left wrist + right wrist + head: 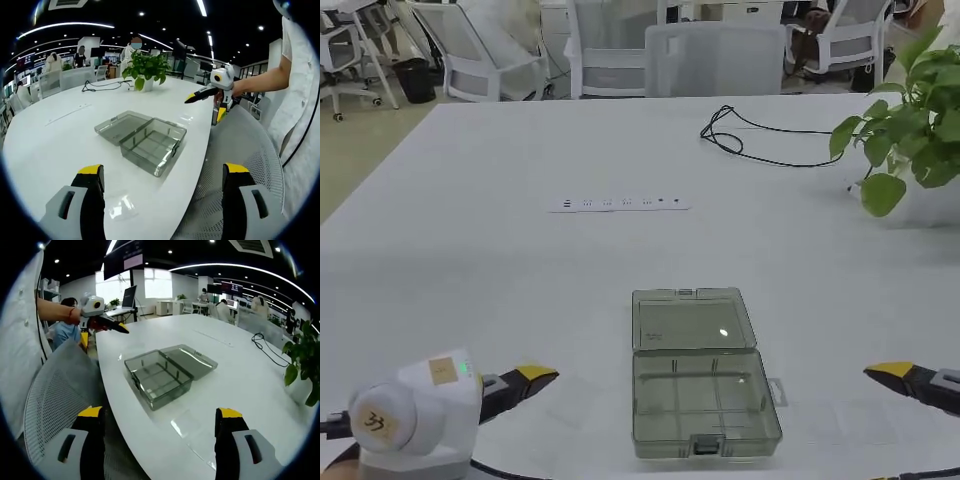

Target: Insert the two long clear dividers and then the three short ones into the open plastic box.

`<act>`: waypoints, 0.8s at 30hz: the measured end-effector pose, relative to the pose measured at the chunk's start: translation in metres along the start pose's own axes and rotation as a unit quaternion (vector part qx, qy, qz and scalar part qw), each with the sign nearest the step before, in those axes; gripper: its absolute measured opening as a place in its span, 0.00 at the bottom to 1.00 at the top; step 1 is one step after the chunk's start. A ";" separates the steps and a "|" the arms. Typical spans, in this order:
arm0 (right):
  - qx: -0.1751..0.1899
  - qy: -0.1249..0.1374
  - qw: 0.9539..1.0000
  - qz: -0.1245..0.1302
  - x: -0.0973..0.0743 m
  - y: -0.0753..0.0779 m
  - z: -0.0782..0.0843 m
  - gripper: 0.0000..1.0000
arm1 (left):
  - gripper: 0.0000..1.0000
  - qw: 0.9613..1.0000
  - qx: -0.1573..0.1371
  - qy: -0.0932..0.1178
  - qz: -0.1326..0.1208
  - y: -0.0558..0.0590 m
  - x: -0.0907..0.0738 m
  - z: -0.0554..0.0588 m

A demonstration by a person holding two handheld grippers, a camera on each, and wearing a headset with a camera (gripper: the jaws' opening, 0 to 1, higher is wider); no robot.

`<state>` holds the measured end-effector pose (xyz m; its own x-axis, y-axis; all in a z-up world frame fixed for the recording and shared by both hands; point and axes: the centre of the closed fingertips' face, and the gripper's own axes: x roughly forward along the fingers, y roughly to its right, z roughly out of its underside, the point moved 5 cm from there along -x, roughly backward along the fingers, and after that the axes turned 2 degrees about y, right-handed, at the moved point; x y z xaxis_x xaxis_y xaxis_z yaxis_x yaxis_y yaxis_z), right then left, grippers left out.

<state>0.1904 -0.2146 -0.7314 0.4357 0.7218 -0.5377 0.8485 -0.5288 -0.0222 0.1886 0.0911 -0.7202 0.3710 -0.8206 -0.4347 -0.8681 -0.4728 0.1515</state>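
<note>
L gripper sits at near left, jaws spread wide w/ nothing btwn them. R gripper sits at near right, jaws also wide apart and empty. On the white table, the left divider lies flat by the L gripper, and the right dividers lie flat btwn the R gripper and the plastic box. The box is near-centre, w/ its lid laid back on the far side. Farther: power strip, black cable, plant far right, chairs beyond.
</note>
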 end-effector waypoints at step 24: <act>0.005 0.001 1.000 0.003 0.002 0.008 0.007 0.91 | 1.00 1.000 -0.012 -0.005 -0.026 -0.014 -0.009 0.003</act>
<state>0.1959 -0.2206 -0.7380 0.4406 0.7200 -0.5362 0.8432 -0.5369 -0.0281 0.1969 0.1062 -0.7207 0.4120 -0.7918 -0.4509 -0.8397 -0.5221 0.1496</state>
